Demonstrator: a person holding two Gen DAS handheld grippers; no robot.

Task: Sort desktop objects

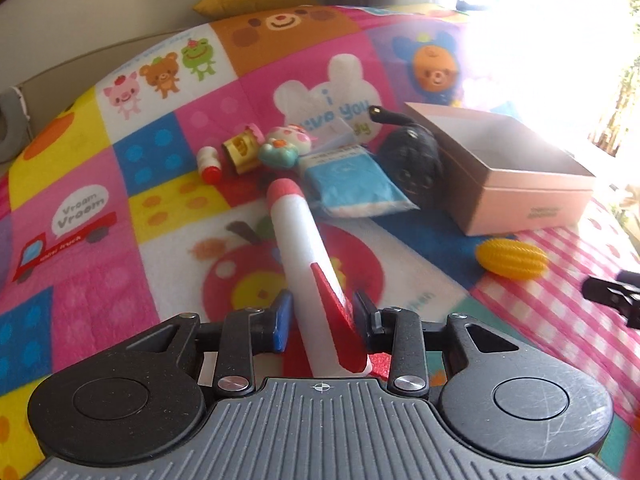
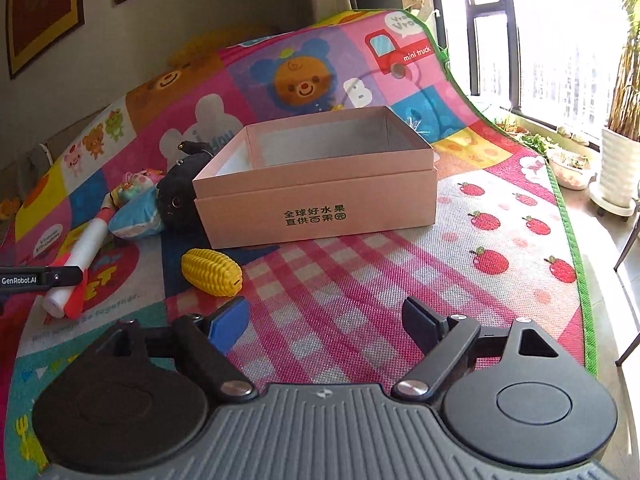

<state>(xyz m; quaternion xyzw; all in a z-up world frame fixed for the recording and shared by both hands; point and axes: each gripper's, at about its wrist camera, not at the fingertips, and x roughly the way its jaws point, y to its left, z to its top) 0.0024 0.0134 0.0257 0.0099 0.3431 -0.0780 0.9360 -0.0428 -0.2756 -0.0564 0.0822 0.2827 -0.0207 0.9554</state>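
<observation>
A white foam rocket (image 1: 296, 240) with a red tip and red fins lies on the colourful play mat (image 1: 120, 264). My left gripper (image 1: 323, 316) is shut on its tail end, and the nose points away toward the toy pile. In the right wrist view the same rocket (image 2: 86, 248) shows at the left. An open pink cardboard box (image 2: 320, 200) stands ahead with nothing visible inside; it is also at the right of the left wrist view (image 1: 528, 204). A yellow corn toy (image 2: 212, 272) lies in front of the box. My right gripper (image 2: 324, 312) is open over the checked mat, holding nothing.
A black plush (image 1: 412, 160), a blue packet (image 1: 348, 184), a teal and pink figure (image 1: 284, 146), a gold toy (image 1: 240, 152) and a small white and red cylinder (image 1: 210, 164) lie left of the box. The mat's green edge (image 2: 576, 264) runs along the right, with plant pots (image 2: 618, 164) by the window.
</observation>
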